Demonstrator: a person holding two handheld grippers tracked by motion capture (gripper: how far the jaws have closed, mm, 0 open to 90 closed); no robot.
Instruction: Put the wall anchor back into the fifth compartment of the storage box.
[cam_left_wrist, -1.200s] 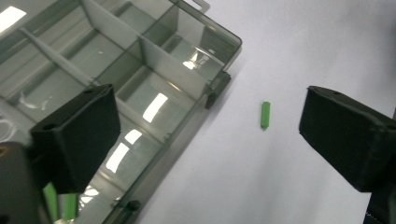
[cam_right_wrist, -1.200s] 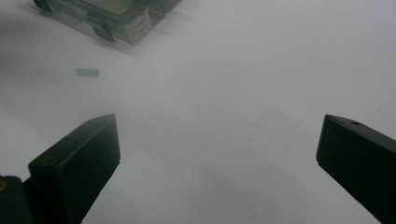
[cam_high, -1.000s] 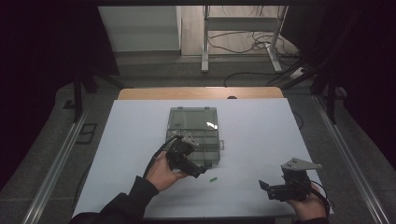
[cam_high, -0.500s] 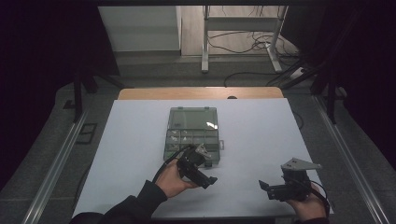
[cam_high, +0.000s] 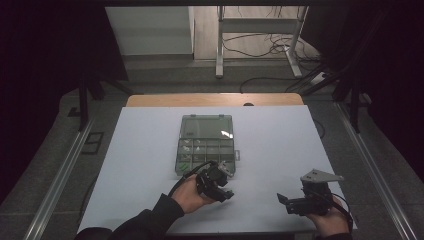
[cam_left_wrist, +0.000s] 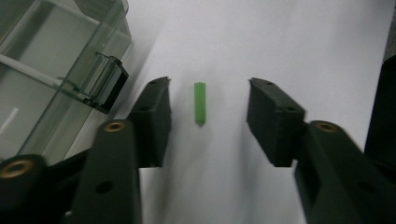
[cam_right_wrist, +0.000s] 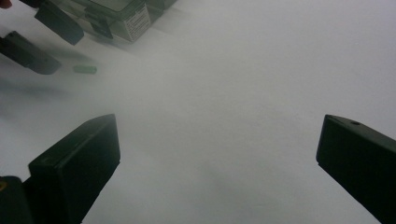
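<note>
Your left gripper (cam_left_wrist: 208, 109) sits low over the desk (cam_high: 140, 150), just off the near right corner of the clear compartment box (cam_high: 206, 145). Its jaws have just been closing, yet remain apart around the green plug (cam_left_wrist: 200, 103), which lies untouched between them. Your right gripper (cam_high: 284, 201), near the desk's front right corner, holds its jaws wide apart.

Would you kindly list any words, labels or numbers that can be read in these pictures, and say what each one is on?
No text can be read.
White label on the clear compartment box: it carries dark print, too blurred and small to read.
Green plug, left gripper and right gripper: no markings seen.
</note>
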